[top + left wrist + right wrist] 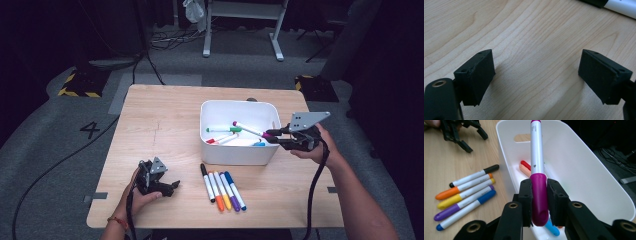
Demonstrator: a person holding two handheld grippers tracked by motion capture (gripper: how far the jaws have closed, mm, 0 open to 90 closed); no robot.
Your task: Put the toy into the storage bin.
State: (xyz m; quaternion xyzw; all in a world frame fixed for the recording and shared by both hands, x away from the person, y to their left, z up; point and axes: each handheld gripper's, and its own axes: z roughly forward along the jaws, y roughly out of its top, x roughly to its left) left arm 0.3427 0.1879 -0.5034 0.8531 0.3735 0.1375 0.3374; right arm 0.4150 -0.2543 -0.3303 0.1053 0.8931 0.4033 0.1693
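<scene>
Right hand-held gripper [539, 202] clamps magenta marker [537, 175] (over white bin [584, 170]); left hand-held gripper [536, 75] gapes

We read one sign: a black "4" on the grey floor [91, 130], left of the surface [165, 120]. Small grey print runs along the magenta marker [536, 157] and the markers [466, 195] lying in a row, too small to read.
</scene>
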